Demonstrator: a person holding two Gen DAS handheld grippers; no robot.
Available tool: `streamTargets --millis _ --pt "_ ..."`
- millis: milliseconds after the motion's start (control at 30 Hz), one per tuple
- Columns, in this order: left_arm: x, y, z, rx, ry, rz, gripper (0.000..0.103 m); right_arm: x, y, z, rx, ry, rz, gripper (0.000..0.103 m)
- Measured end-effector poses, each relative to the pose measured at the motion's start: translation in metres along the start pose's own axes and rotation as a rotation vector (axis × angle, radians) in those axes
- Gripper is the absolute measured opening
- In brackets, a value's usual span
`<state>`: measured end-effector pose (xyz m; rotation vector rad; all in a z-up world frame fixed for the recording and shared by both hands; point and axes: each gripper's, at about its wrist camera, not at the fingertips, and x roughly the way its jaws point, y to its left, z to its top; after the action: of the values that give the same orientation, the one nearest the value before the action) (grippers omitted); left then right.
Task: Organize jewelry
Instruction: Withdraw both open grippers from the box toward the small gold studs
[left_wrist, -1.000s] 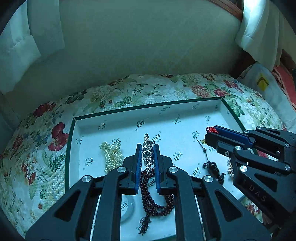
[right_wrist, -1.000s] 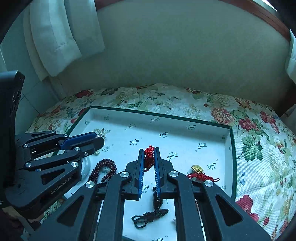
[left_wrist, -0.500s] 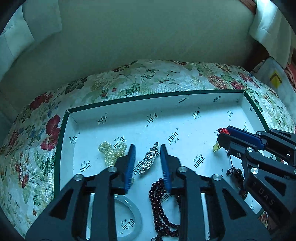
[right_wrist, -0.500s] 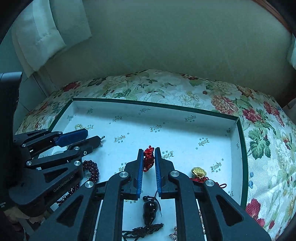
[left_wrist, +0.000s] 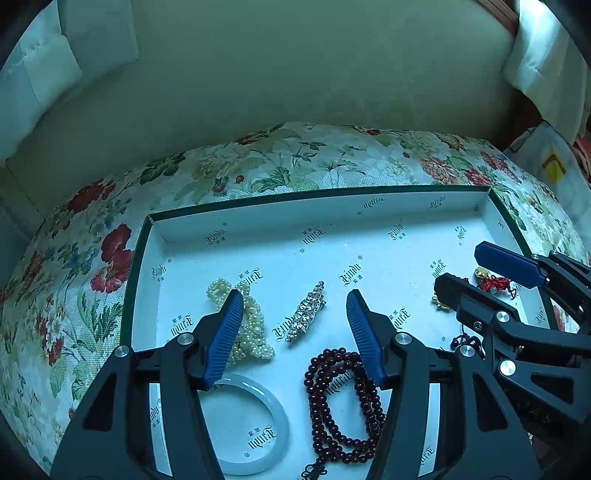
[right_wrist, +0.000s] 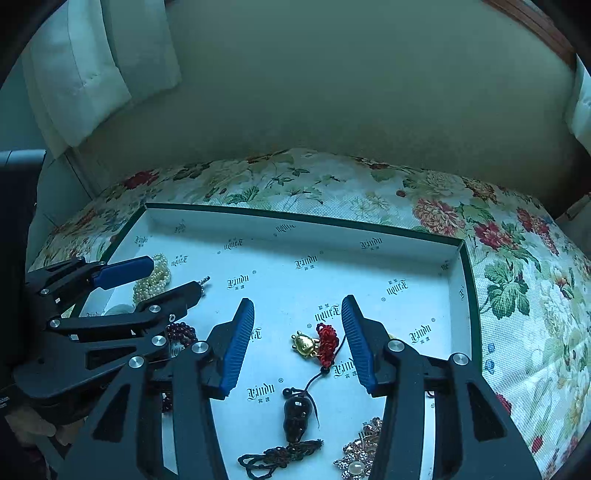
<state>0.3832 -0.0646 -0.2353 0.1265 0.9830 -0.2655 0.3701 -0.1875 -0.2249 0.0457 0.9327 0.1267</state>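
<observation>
A white green-rimmed tray (left_wrist: 369, 214) holds jewelry. In the left wrist view my left gripper (left_wrist: 293, 302) is open and empty above a rhinestone bar clip (left_wrist: 306, 312), with a pearl strand (left_wrist: 251, 325), a jade bangle (left_wrist: 258, 424) and dark red beads (left_wrist: 343, 398) around it. In the right wrist view my right gripper (right_wrist: 297, 310) is open and empty above a red knot cord (right_wrist: 327, 341) with a dark gourd pendant (right_wrist: 295, 417), beside a gold charm (right_wrist: 304, 343). Each gripper shows in the other's view, the right (left_wrist: 472, 266) and the left (right_wrist: 177, 275).
The tray (right_wrist: 467, 295) lies on a floral cushion (right_wrist: 517, 295) against a pale padded backrest (left_wrist: 295, 74). A jewelled brooch (right_wrist: 360, 458) lies at the tray's near right. White fabric (right_wrist: 92, 66) hangs at the back corners.
Both grippers have opened wide and drawn back. The left let go of the rhinestone clip, which now lies on the tray. The right let go of the red knot cord, now lying flat.
</observation>
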Motion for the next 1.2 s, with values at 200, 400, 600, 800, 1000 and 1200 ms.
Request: streamTargets --millis 200,400,600,800,1000,1200 --pt "-0.001 0.000 0.001 -0.004 -0.003 -0.001 0.064 -0.002 -0.004 -0.001 0.005 -0.002 -0.008 0.050" --pt "-0.002 -0.001 0.002 -0.010 0.000 -0.005 0.069 -0.005 -0.006 0.000 0.008 -0.011 -0.023 0.050" --pt "-0.014 -0.004 0.000 -0.009 -0.008 -0.010 0.070 -0.017 -0.006 -0.002 0.003 -0.032 -0.028 0.050" --pt "-0.040 -0.008 -0.010 -0.006 -0.024 -0.019 0.070 -0.043 -0.001 -0.009 -0.007 -0.064 -0.020 0.050" --pt "-0.065 -0.009 -0.035 -0.012 -0.023 -0.014 0.070 -0.075 0.004 -0.030 -0.014 -0.083 -0.007 0.050" --pt "-0.087 -0.010 -0.069 -0.015 -0.016 -0.003 0.070 -0.102 0.008 -0.059 -0.007 -0.080 0.005 0.050"
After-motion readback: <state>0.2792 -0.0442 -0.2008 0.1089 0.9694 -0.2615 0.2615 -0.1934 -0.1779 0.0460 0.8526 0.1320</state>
